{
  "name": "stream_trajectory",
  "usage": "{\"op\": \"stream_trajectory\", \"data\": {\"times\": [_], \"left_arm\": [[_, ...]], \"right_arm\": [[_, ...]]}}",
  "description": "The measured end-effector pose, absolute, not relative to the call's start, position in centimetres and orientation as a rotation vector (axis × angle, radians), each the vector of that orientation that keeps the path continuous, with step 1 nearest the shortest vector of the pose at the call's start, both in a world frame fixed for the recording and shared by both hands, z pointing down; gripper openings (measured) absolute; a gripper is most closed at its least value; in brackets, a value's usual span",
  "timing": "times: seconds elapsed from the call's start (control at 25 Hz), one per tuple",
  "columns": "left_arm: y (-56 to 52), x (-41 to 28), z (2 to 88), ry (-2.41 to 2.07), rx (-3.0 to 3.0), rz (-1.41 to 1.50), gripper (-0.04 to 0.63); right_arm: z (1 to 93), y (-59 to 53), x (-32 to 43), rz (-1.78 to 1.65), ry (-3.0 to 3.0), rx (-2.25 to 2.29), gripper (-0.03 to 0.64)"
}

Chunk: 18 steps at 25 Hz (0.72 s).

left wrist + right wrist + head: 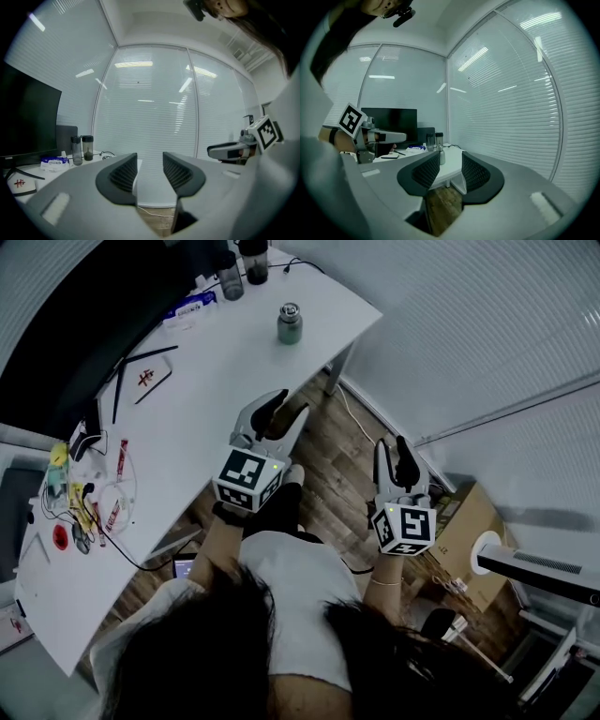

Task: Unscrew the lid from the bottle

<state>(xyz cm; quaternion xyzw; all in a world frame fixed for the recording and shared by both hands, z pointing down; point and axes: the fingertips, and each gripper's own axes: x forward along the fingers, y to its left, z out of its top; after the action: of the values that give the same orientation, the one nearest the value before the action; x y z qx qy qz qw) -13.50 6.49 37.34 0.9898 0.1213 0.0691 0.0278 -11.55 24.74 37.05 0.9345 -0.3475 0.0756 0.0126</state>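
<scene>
**Head view.** The pale green cylindrical bottle (290, 326), with its silver metal lid (290, 309) on, stands upright on the white rectangular bench (216, 399) near 12 o'clock in the frame, well apart from both tools. The left tool (284, 407) hovers at the bench edge, at 6 o'clock from the bottle. The right tool (392, 451) hangs over the wooden floor (337, 465), at 4 o'clock from the bottle.

**Left gripper view.** The left tool (150, 166) has its jaws partly apart with nothing between them. Two dark tumblers (87, 147) stand at 9 o'clock.

**Right gripper view.** The right tool (450, 168) likewise has its jaws partly apart and grips nothing. The bottle (442, 157) shows far off through the gap, on the bench (446, 172).
</scene>
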Motion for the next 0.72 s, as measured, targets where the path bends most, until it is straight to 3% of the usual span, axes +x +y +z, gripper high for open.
{"op": "stream_trajectory", "data": {"times": [0.36,0.72], "left_arm": [[2.0,-3.9,37.5,0.331,3.043,0.232,0.235],[-1.7,0.6,36.4,0.324,3.051,0.179,0.269]], "right_arm": [[36.5,21.4,-1.8,0.249,-1.084,2.919,0.137],[35.9,17.7,2.5,0.238,-1.111,2.916,0.143]]}}
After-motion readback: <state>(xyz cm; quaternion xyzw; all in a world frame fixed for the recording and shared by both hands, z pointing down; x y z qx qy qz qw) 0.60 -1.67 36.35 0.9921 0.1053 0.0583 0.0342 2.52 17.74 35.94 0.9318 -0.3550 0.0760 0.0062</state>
